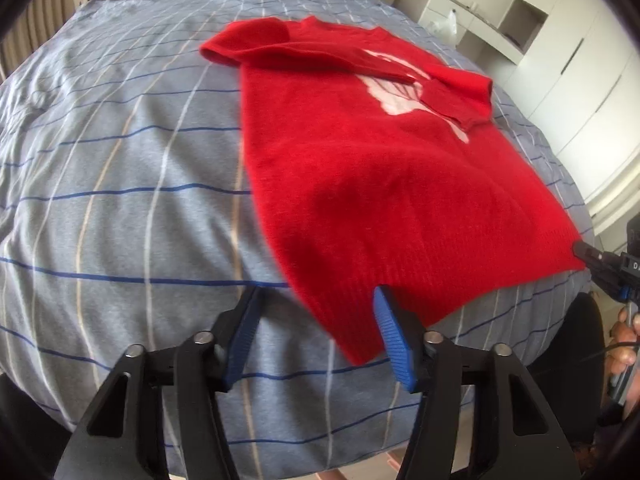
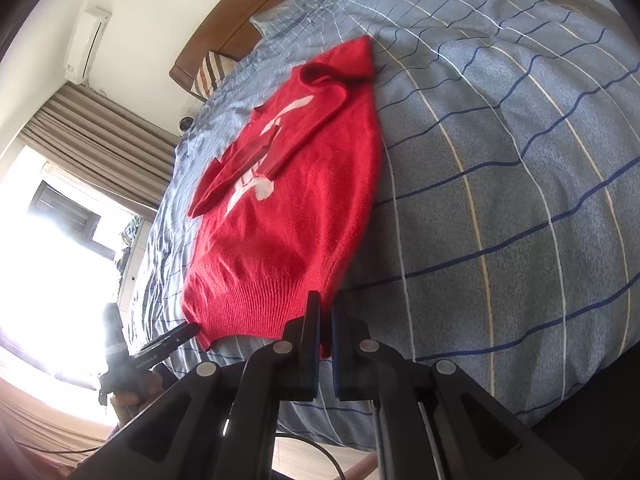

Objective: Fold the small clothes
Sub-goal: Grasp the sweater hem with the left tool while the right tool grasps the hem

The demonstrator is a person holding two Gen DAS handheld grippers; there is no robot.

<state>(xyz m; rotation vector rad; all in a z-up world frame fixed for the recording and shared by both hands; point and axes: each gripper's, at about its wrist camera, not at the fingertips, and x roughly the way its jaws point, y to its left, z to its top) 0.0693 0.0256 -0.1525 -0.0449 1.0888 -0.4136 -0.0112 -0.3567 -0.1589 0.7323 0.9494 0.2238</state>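
Red sweater (image 1: 360, 184) lies flat on the bed (image 1: 120, 200), front up, white graphic (image 1: 396, 92) on the chest partly covered by both sleeves folded inward across it. Ribbed hem is the end nearest both grippers, neckline the far end, toward the wooden headboard (image 2: 240, 28). Left gripper (image 1: 316, 320) sits at the sweater's near hem corner: jaws parted, hem corner lying between the blue pads (image 1: 394, 340), one pad touching the fabric edge, the other clear of it on the bedcover side, so the cloth is not clamped. No earlier view to compare. Right gripper (image 2: 325, 320) is at the opposite hem corner, jaws drawn almost together with a strip of red hem pinched between them; in the left wrist view its black tip meets the sweater's corner at the frame's right edge. A hand (image 1: 624, 344) shows behind that gripper. Bedcover under the sweater is grey-blue with dark blue and white lines, slightly wrinkled beyond the neckline. Past the sweater's right side: white cabinets (image 1: 560, 60). Past its left side: bright window (image 2: 52, 260), brown curtain (image 2: 92, 144), wall air conditioner (image 2: 86, 44) above. Striped pillow (image 2: 212, 72) by the headboard.
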